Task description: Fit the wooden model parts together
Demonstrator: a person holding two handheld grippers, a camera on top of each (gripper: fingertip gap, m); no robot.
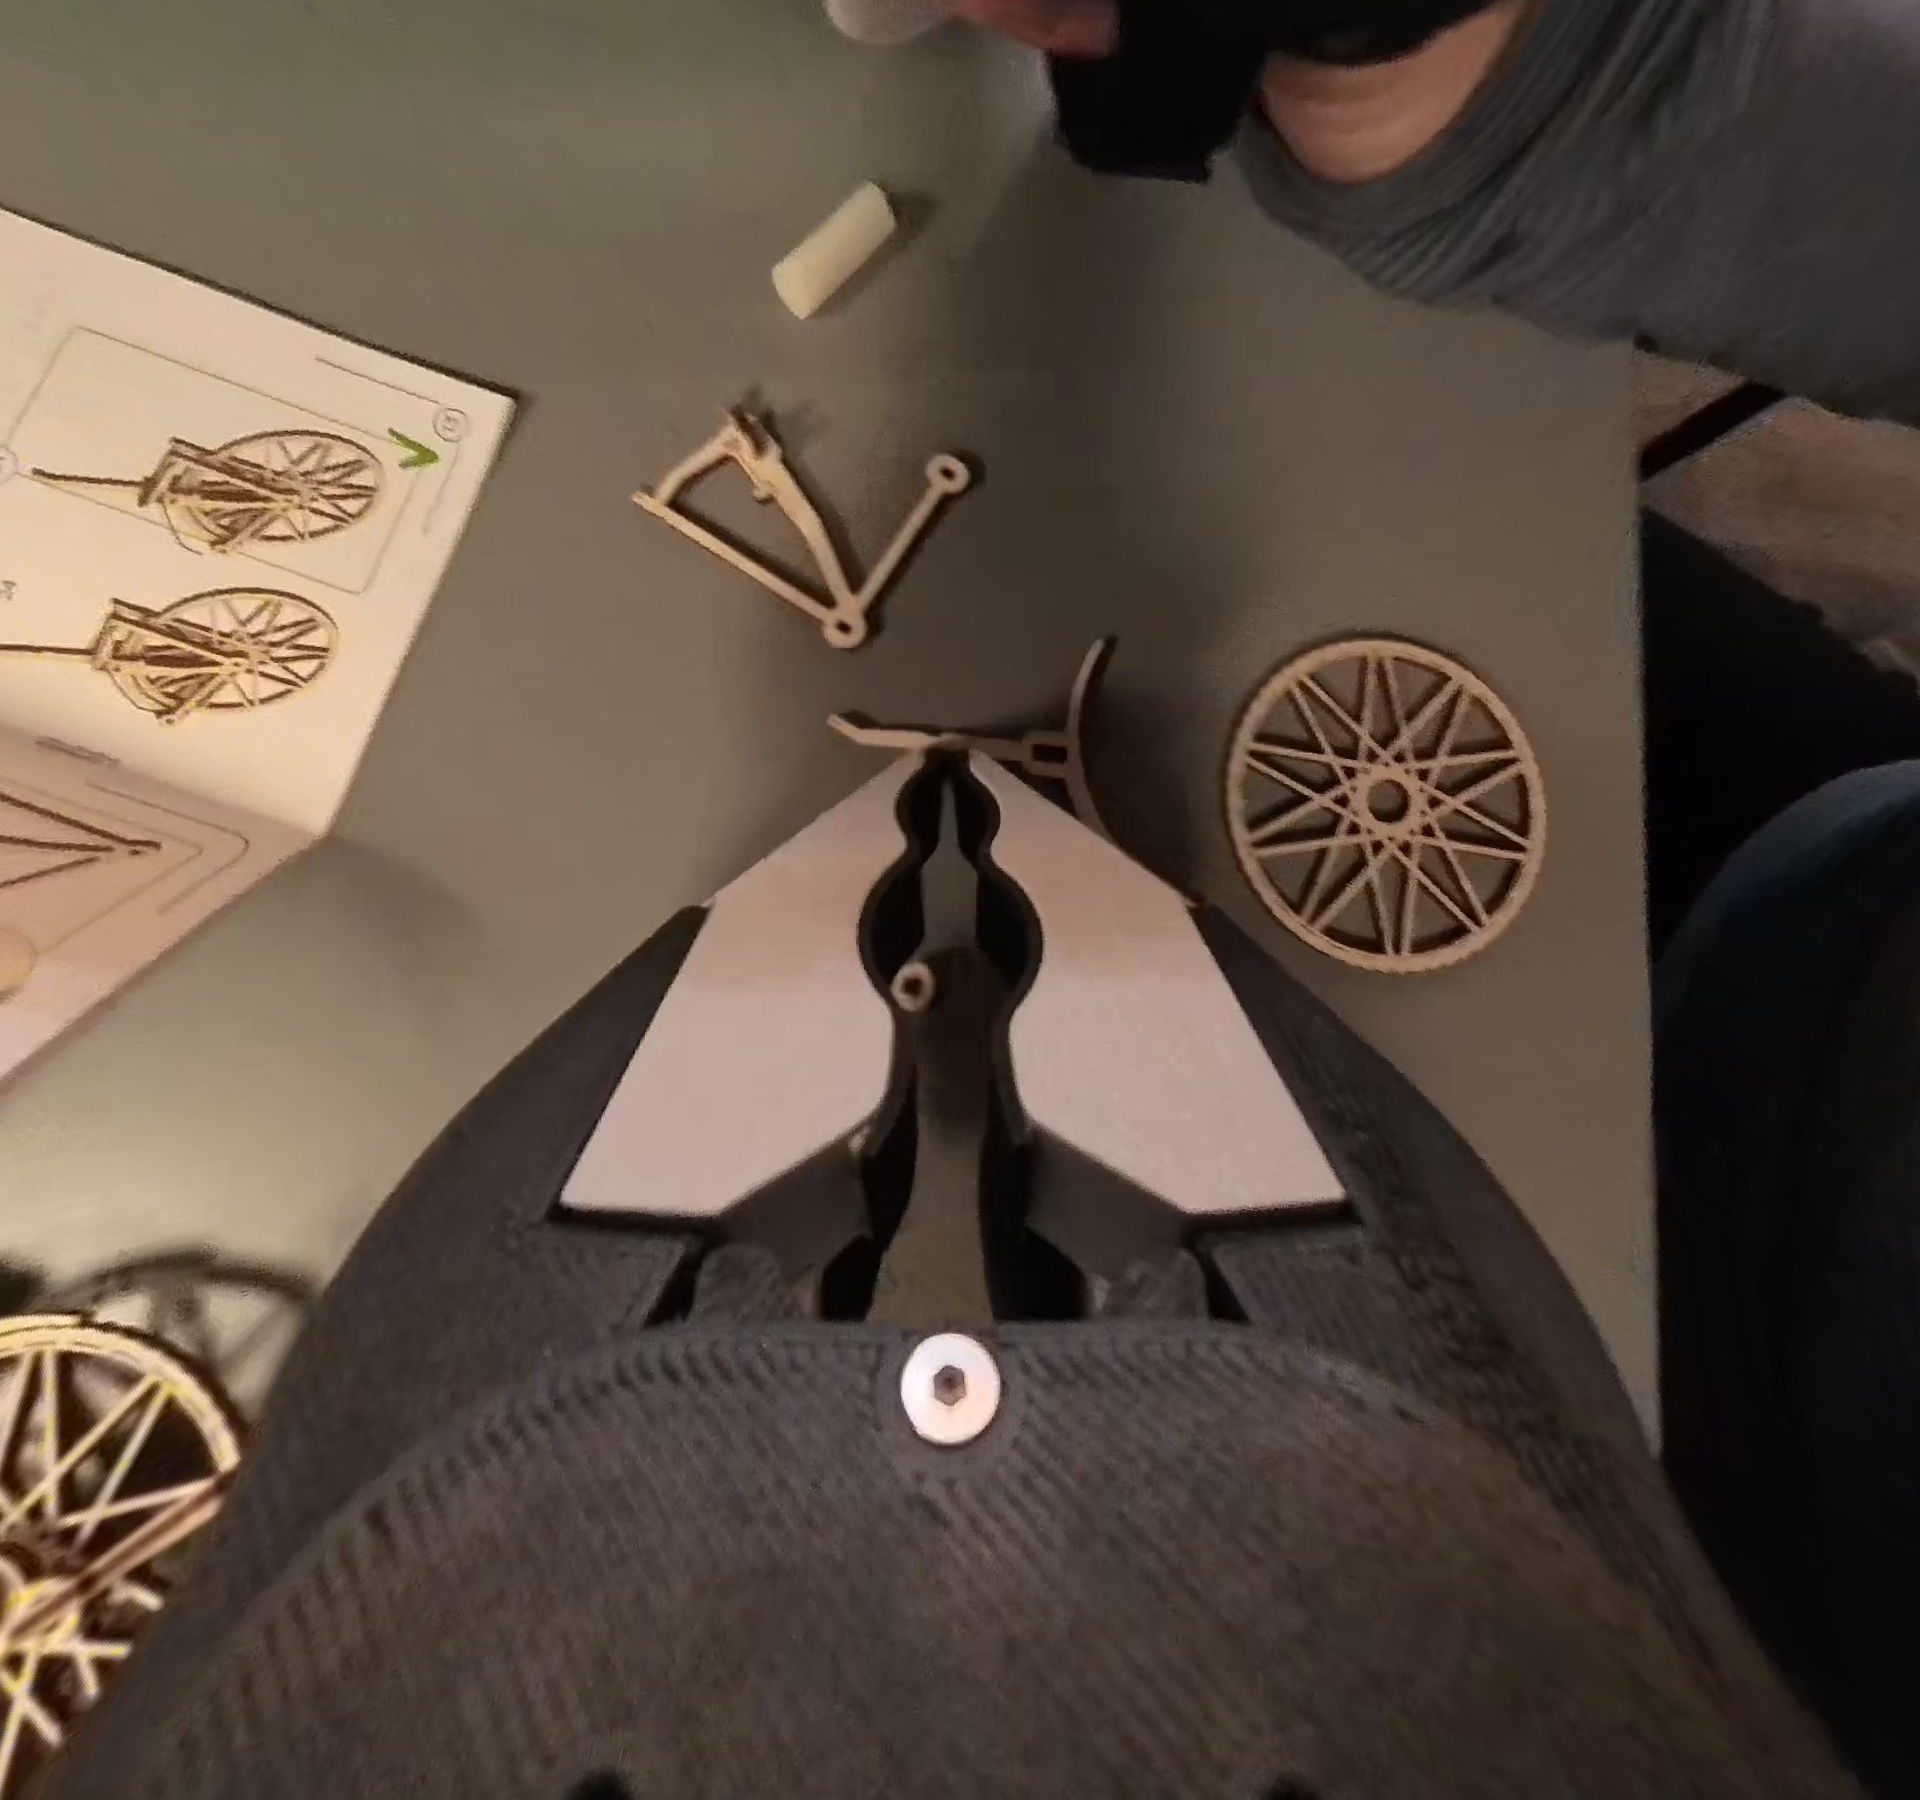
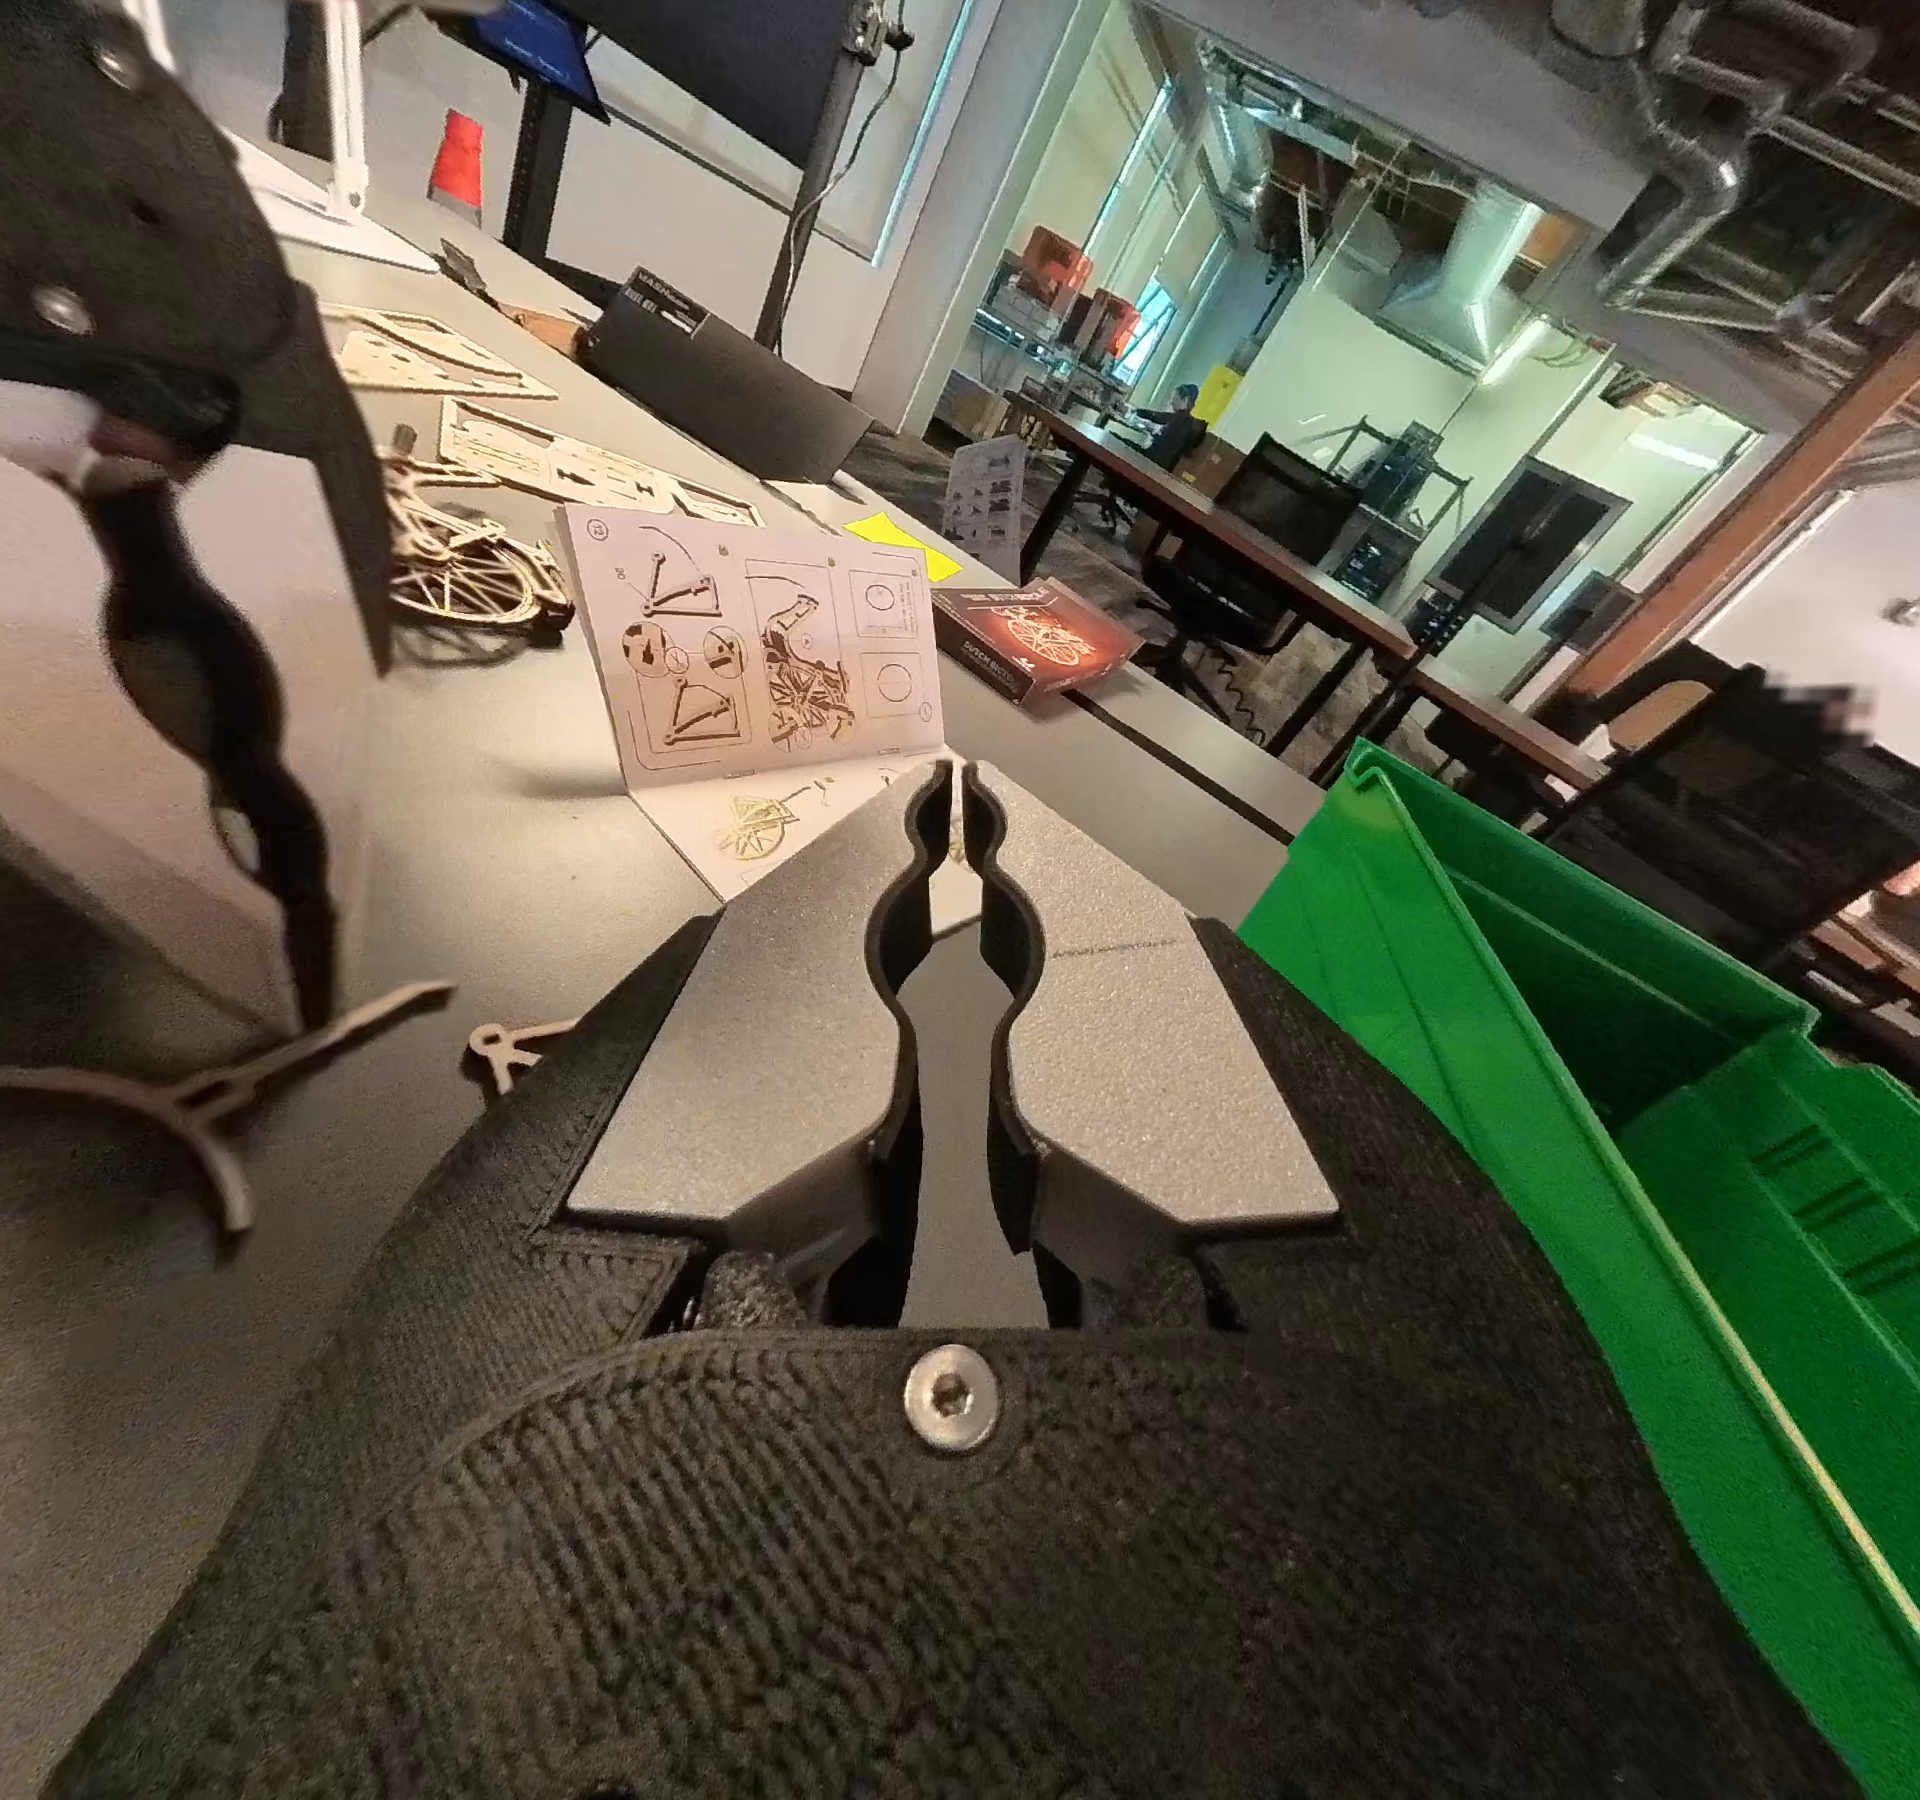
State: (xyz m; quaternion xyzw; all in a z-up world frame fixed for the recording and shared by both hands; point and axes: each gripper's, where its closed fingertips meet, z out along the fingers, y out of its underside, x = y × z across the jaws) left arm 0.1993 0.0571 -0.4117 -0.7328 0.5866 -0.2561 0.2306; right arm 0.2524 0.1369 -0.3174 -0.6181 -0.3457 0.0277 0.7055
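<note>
Two loose wooden parts flank the left gripper (image 1: 948, 763) in the left wrist view: a flat triangular frame piece of pale laser-cut plywood (image 1: 805, 529) lies beyond the tips, and a round spoked plywood wheel (image 1: 1385, 803) lies just to the right on the grey tabletop (image 1: 416, 192). The gripper's tips are pressed together on the thin stem of a curved mudguard-shaped plywood piece (image 1: 1023, 744), pinching it near its middle. A short cream cylinder (image 1: 847, 249) rests farther off, a white instruction booklet with bicycle drawings (image 1: 208, 607) lies at the left, and a partly built wheel assembly (image 1: 94, 1501) shows at the lower left corner, blurred.

In the right wrist view, the right gripper (image 2: 956, 784) is raised and tilted above the table, its tips nearly touching with nothing visible between them. The left gripper (image 2: 301, 1012) stands at the far left, its tips down on the mudguard piece (image 2: 208, 1096), which appears lifted at one end, though the blur makes that uncertain. The booklet (image 2: 769, 649) stands open ahead, a partly assembled wooden bicycle (image 2: 468, 576) sits behind it, and a green plastic bin (image 2: 1558, 1075) fills the right side.

The step in hand seems to be picking up the mudguard piece. To do it well, the left grip should stay on the stem rather than the thin arc, which would probably snap under side load, and the piece should be lifted level so the right gripper can take its free end.
</note>
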